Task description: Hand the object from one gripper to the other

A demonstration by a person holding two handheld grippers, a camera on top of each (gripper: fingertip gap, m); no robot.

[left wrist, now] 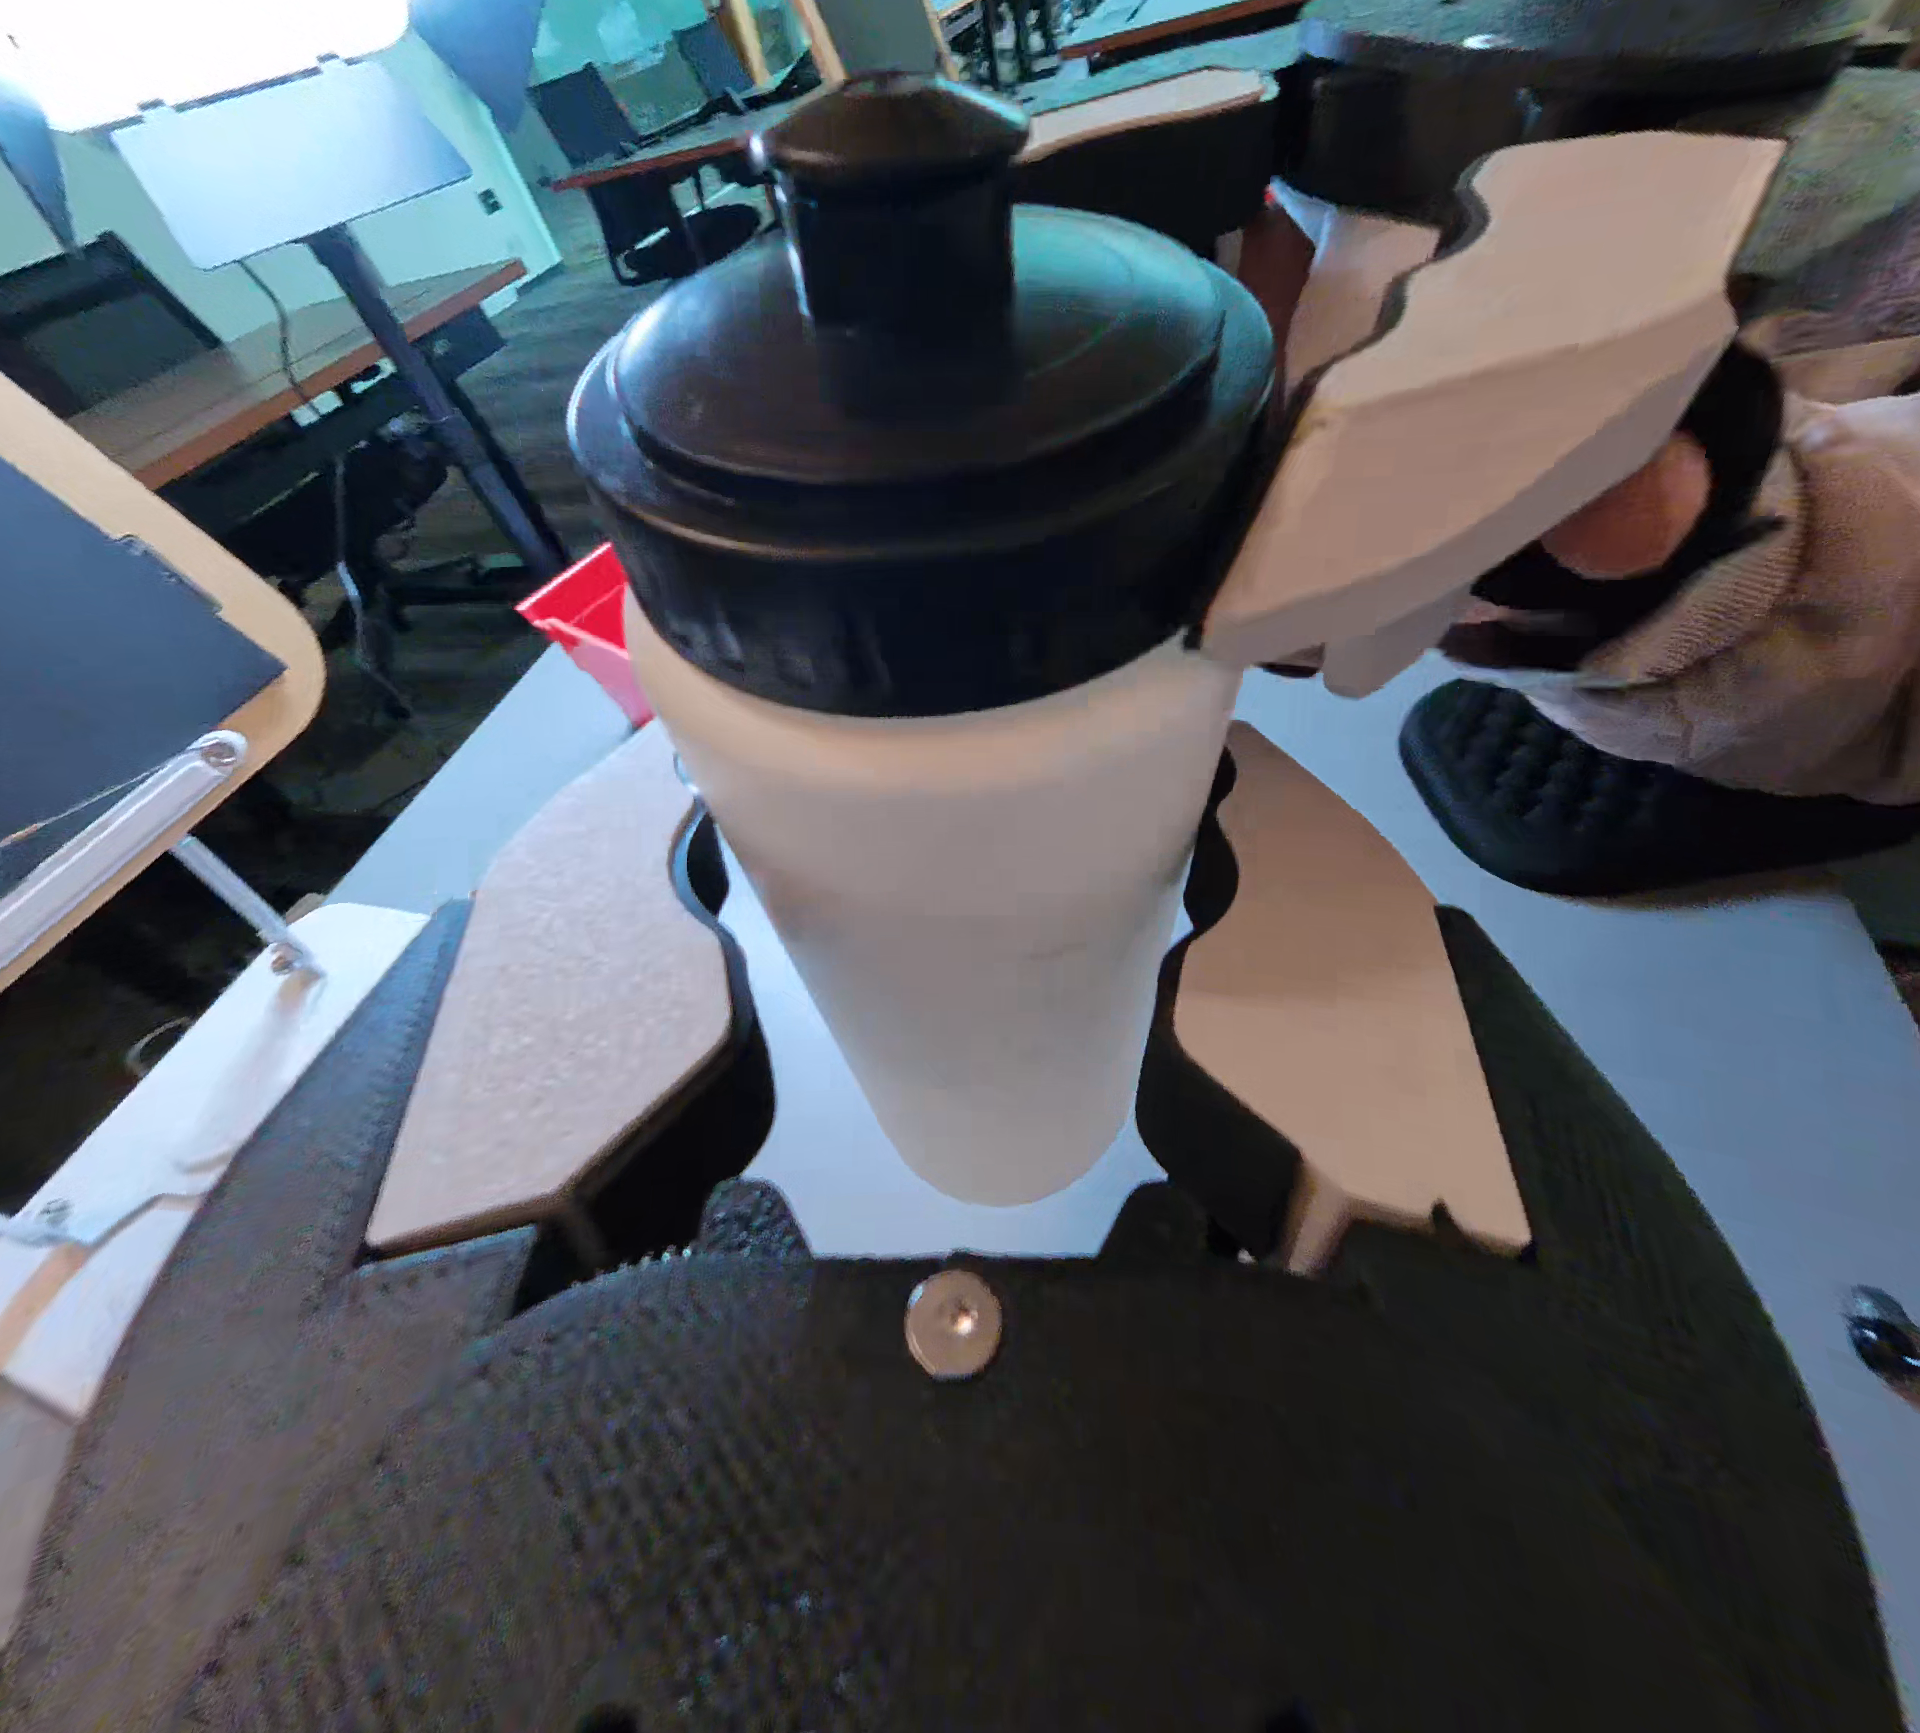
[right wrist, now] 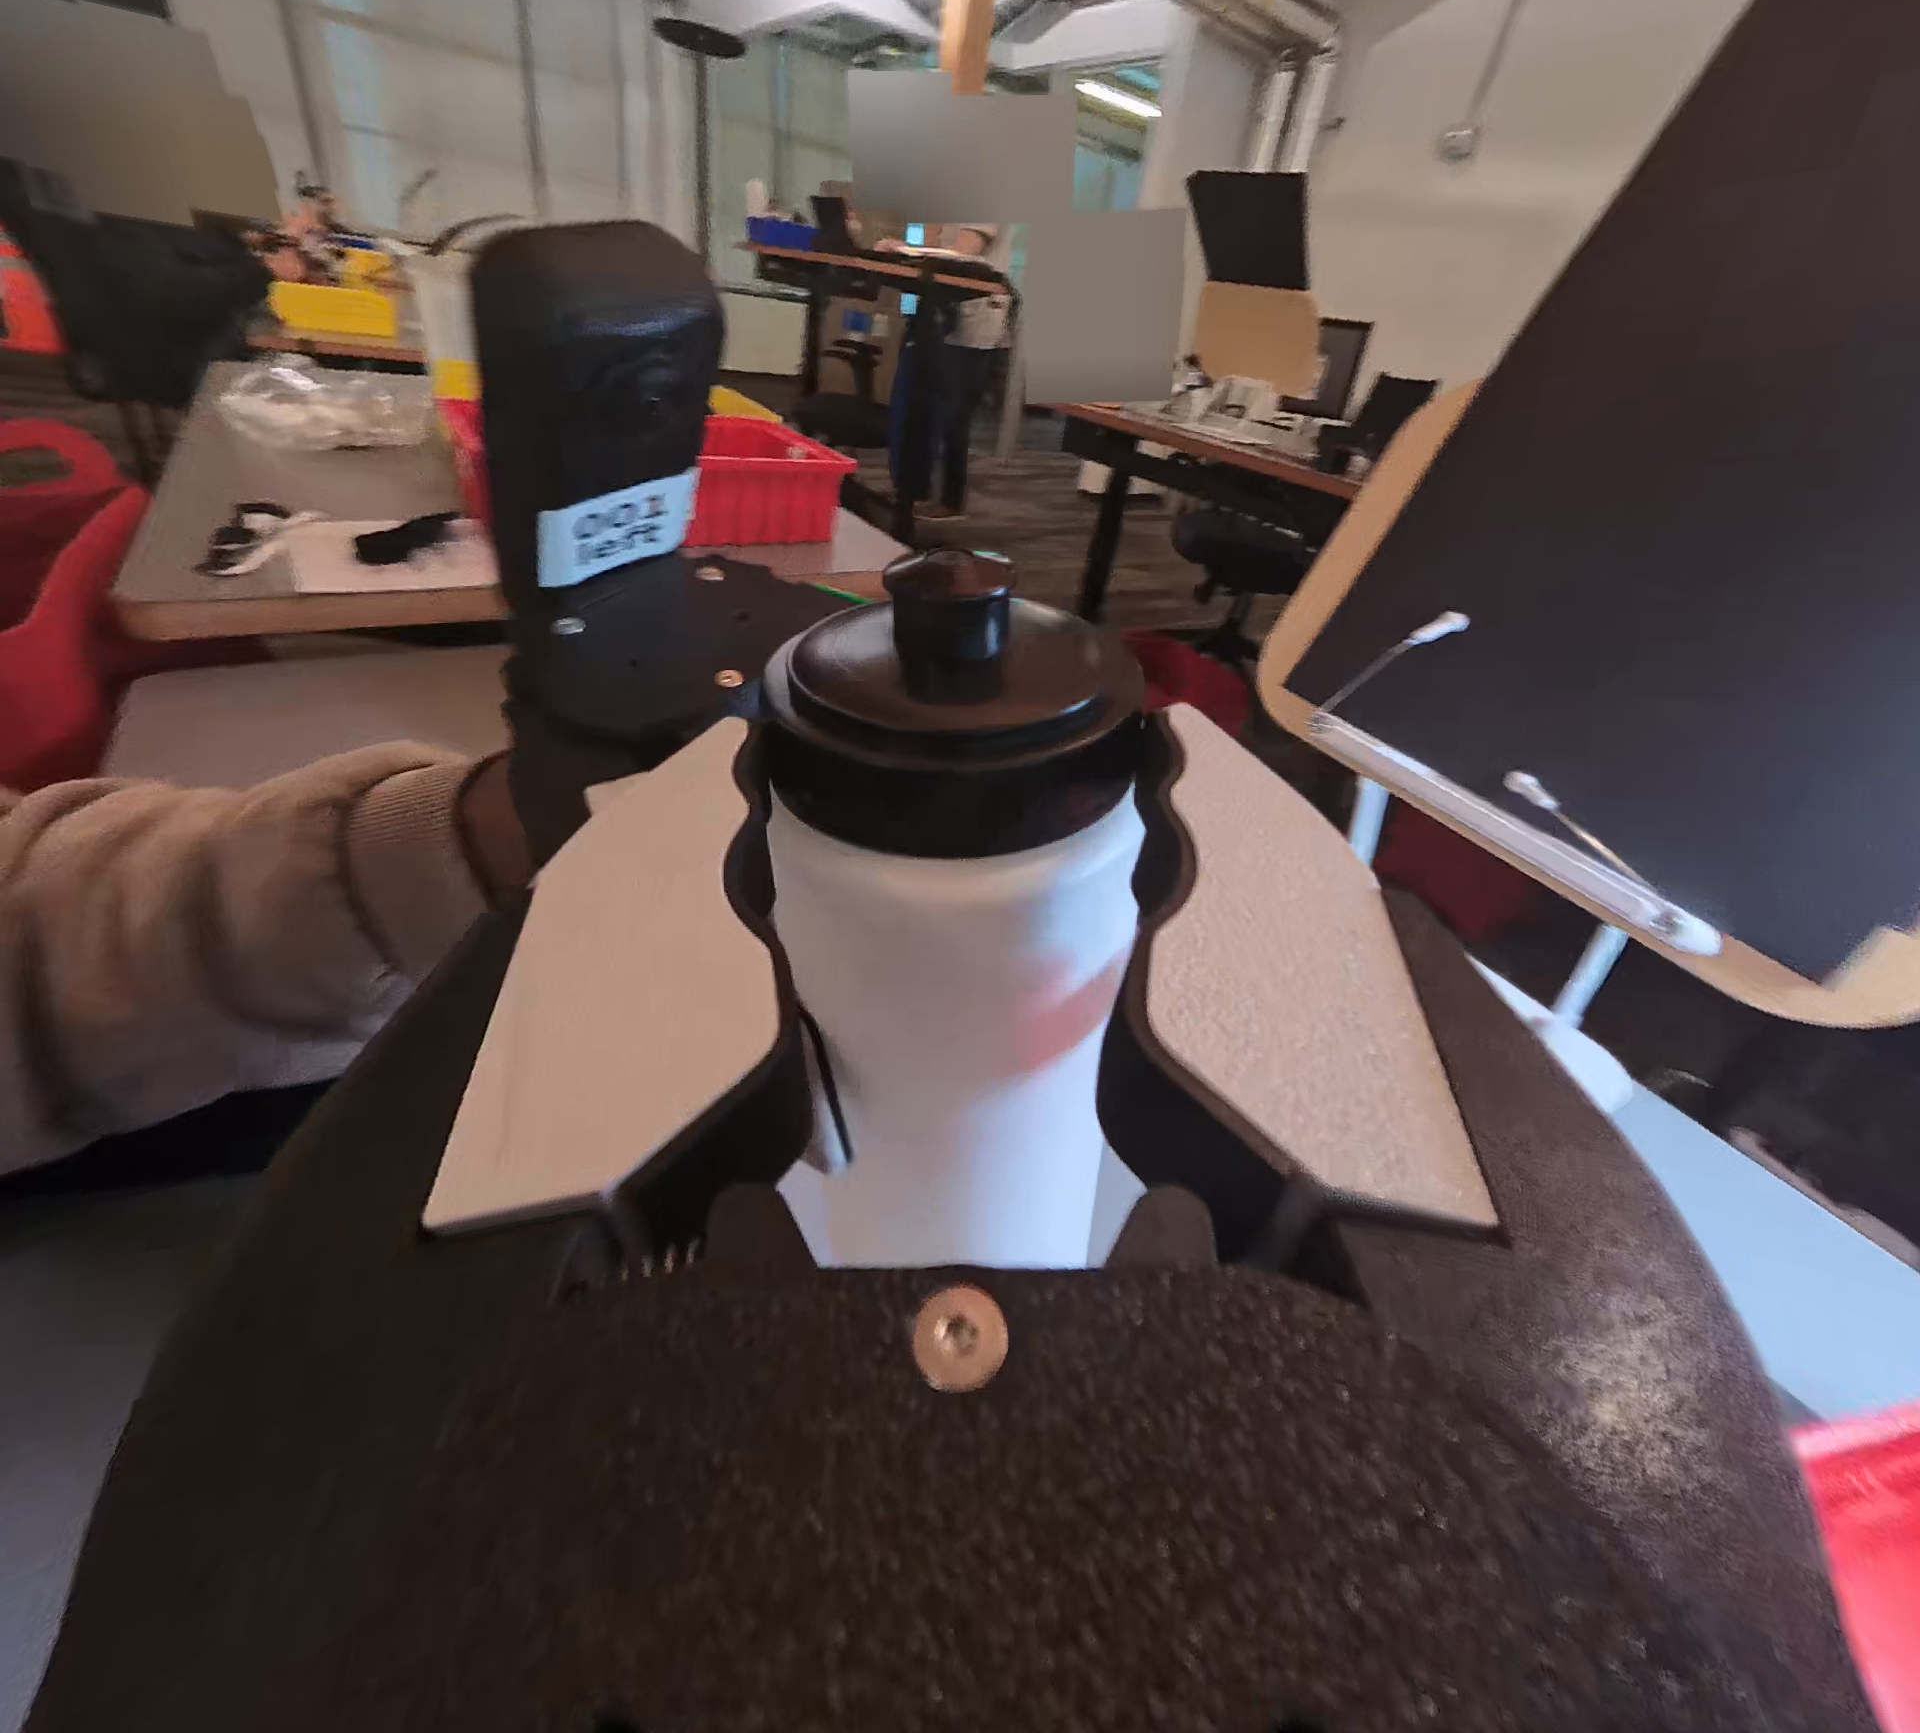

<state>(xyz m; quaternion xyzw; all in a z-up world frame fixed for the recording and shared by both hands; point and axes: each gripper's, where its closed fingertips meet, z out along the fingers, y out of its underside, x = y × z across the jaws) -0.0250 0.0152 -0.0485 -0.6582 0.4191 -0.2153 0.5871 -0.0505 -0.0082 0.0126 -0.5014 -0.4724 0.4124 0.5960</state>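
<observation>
Mid-handover: our left gripper (left wrist: 956,852) and right gripper (right wrist: 951,862) both clamp the white bottle (left wrist: 966,935), right just below its black cap (left wrist: 914,457); next, we judge, one must release.

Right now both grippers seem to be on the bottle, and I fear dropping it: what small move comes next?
Probably ease the left gripper open slowly. The right gripper flanks the bottle just below its black cap, apparently touching, so it may bear it.

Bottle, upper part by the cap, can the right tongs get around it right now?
Probably yes: the right tongs straddle the bottle just under its black cap, while the left tongs grip the white body lower down, leaving that part free.
</observation>
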